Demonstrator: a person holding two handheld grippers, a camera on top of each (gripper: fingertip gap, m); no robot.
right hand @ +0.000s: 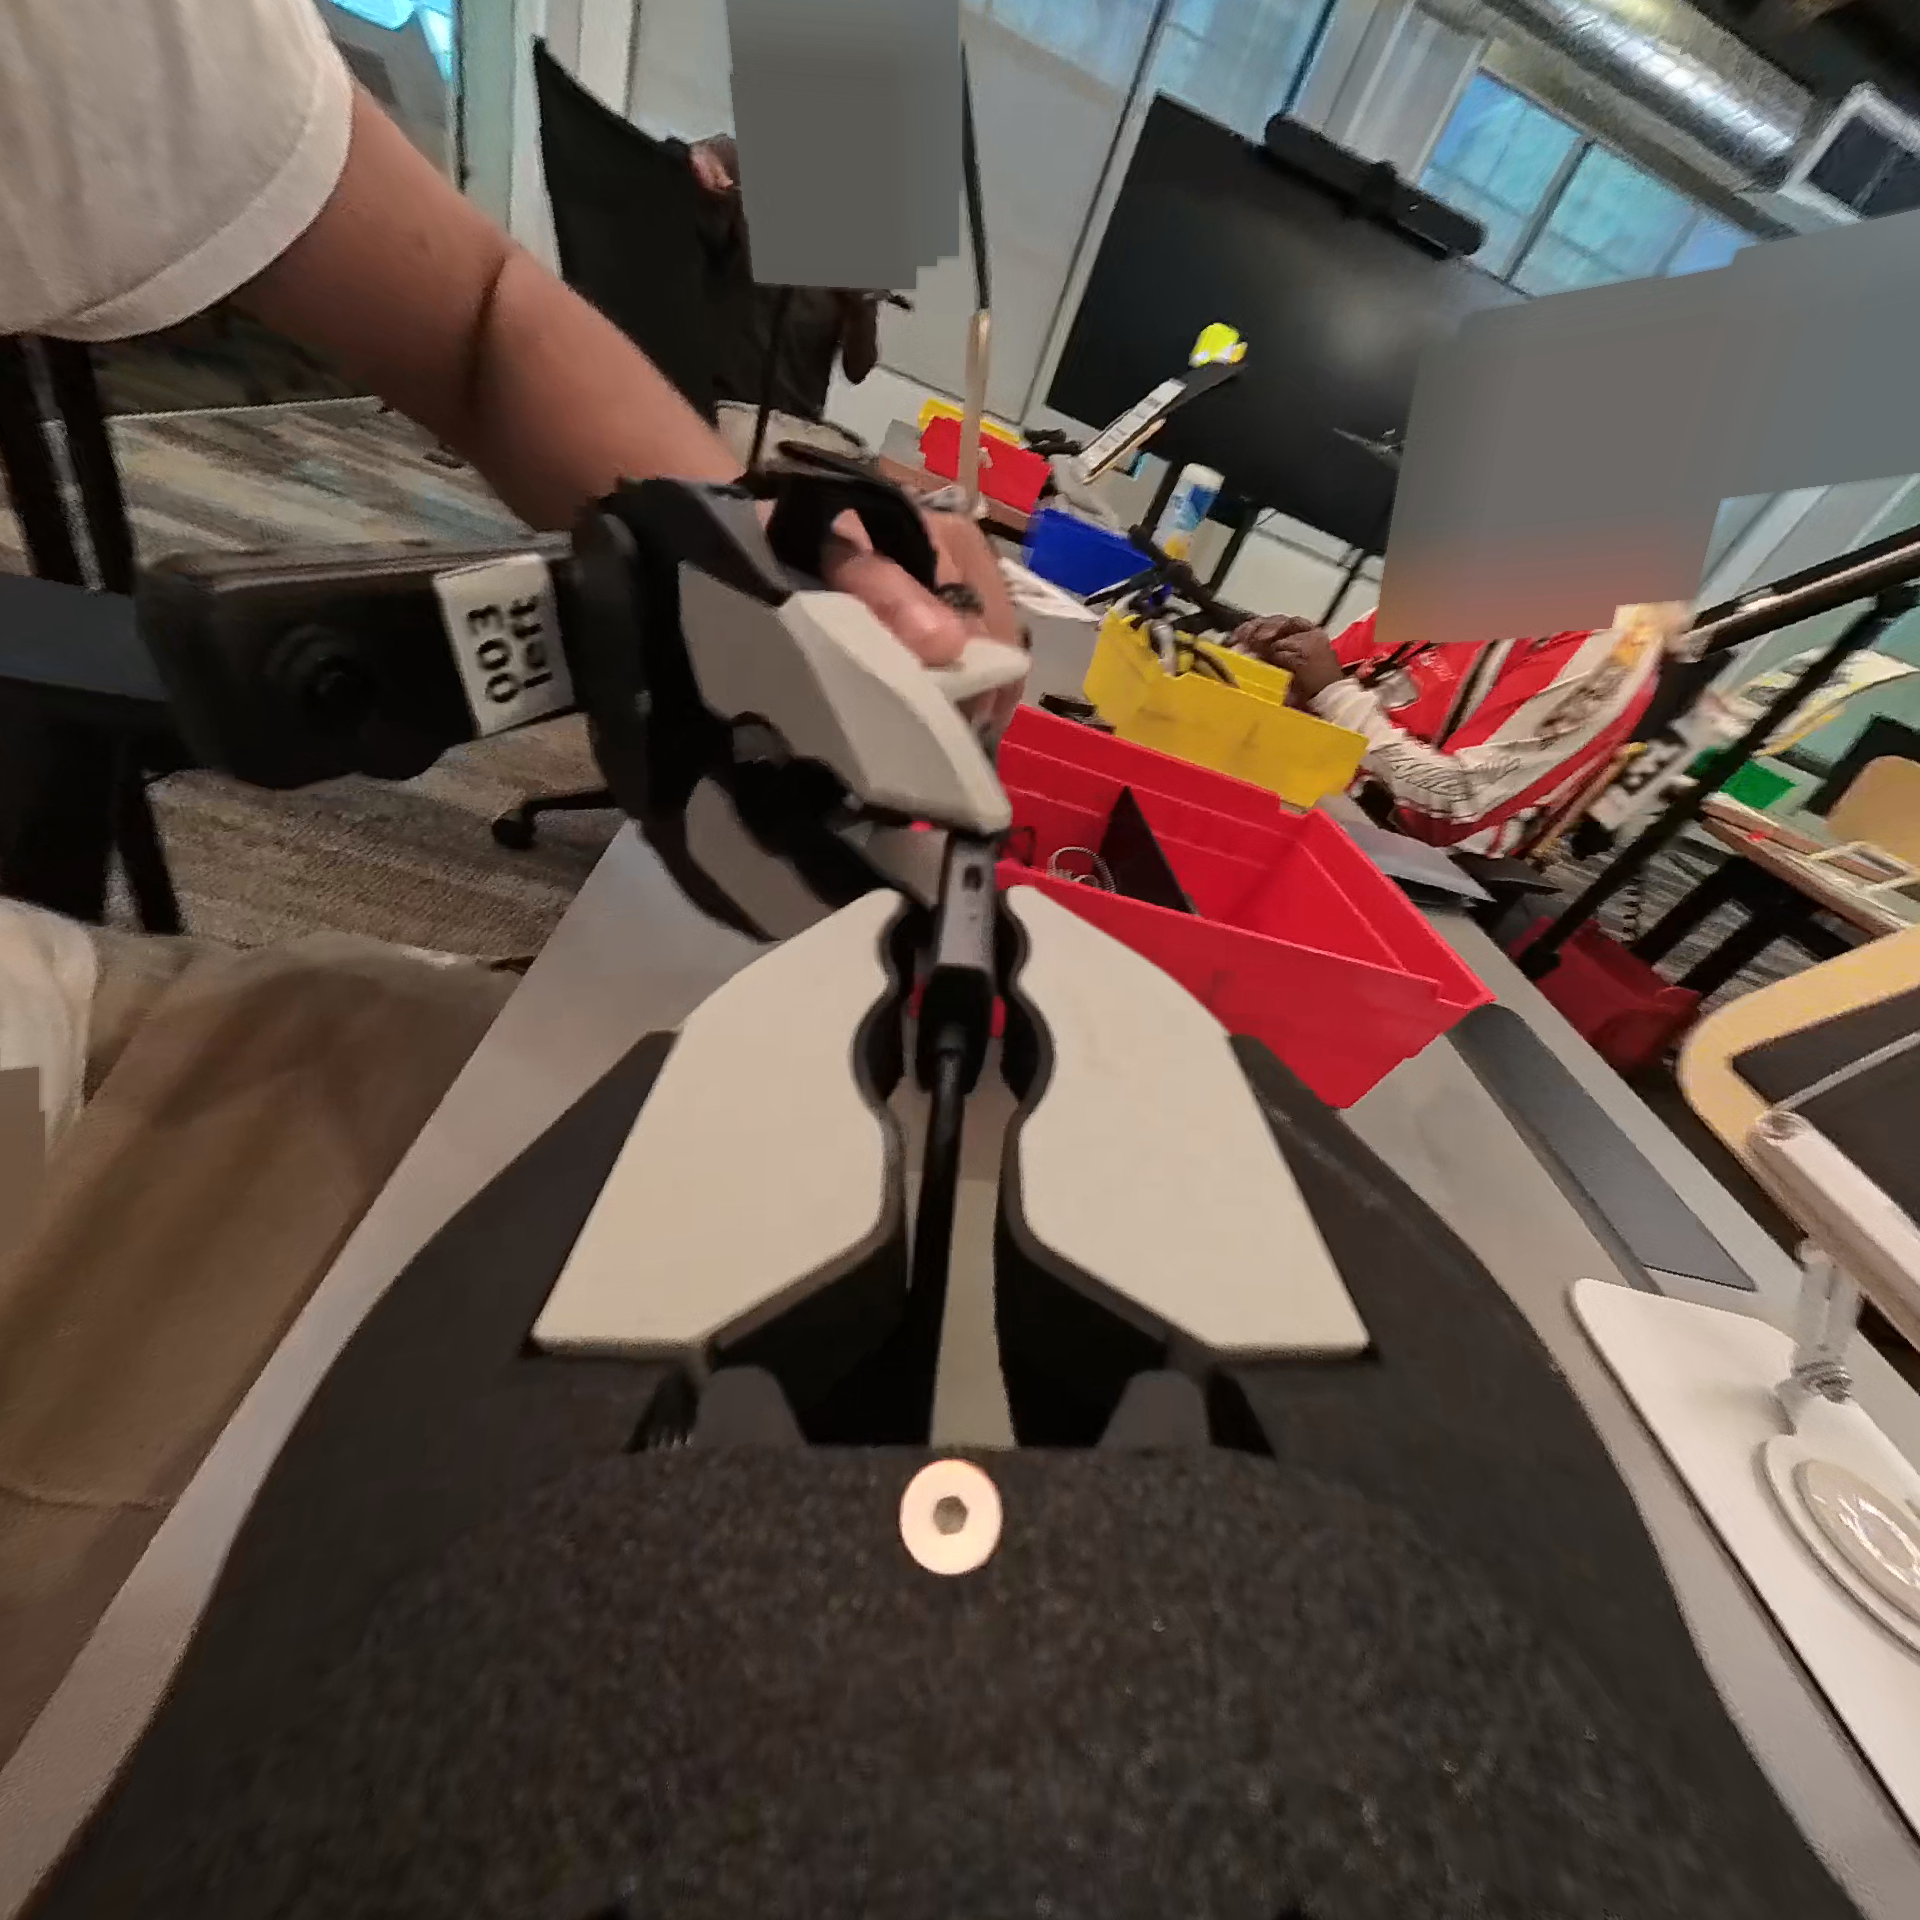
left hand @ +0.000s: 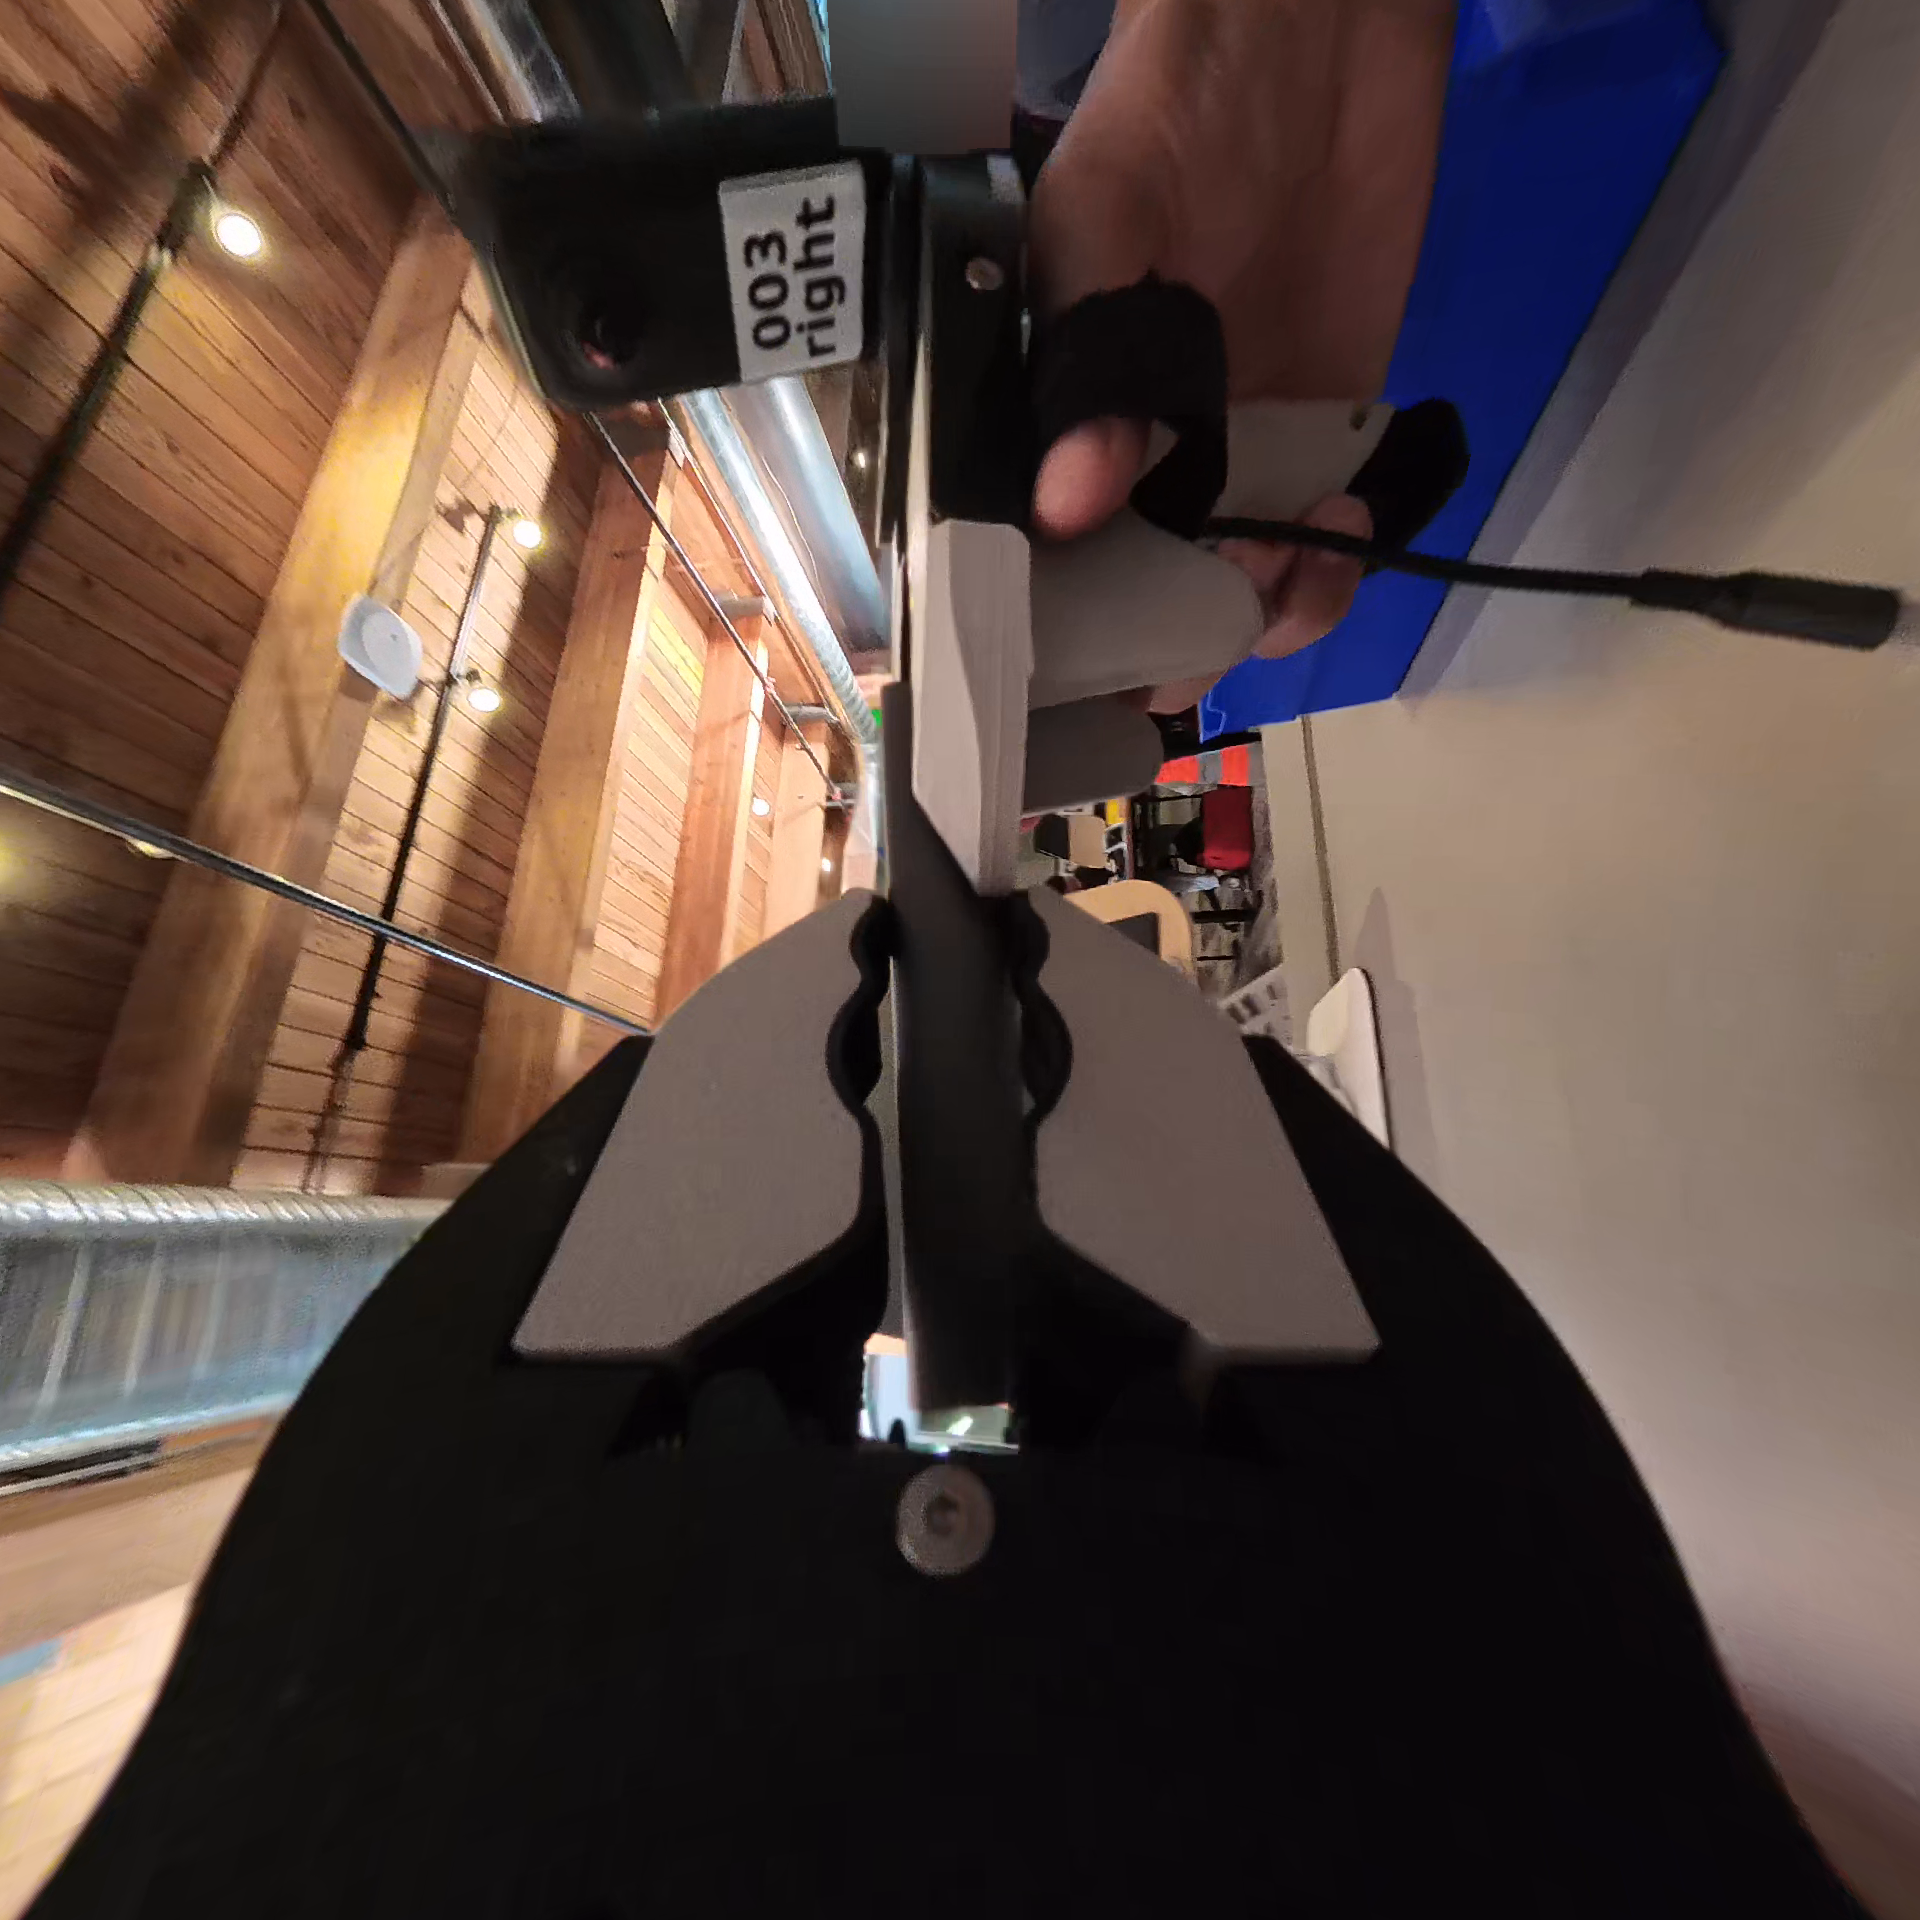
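Both jaws around one black device [right hand: 961,935]

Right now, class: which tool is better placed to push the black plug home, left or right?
Right, most likely: the right tool is shut on the black plug, its tip at the dark slab, which the left tool only clamps.

The right hand-held gripper [right hand: 951,997] clamps a black cable plug [right hand: 954,1003] just left of the red bin [right hand: 1278,914]; the left hand-held gripper [right hand: 961,831] meets the plug's far end, above the grey tabletop [right hand: 540,1049]
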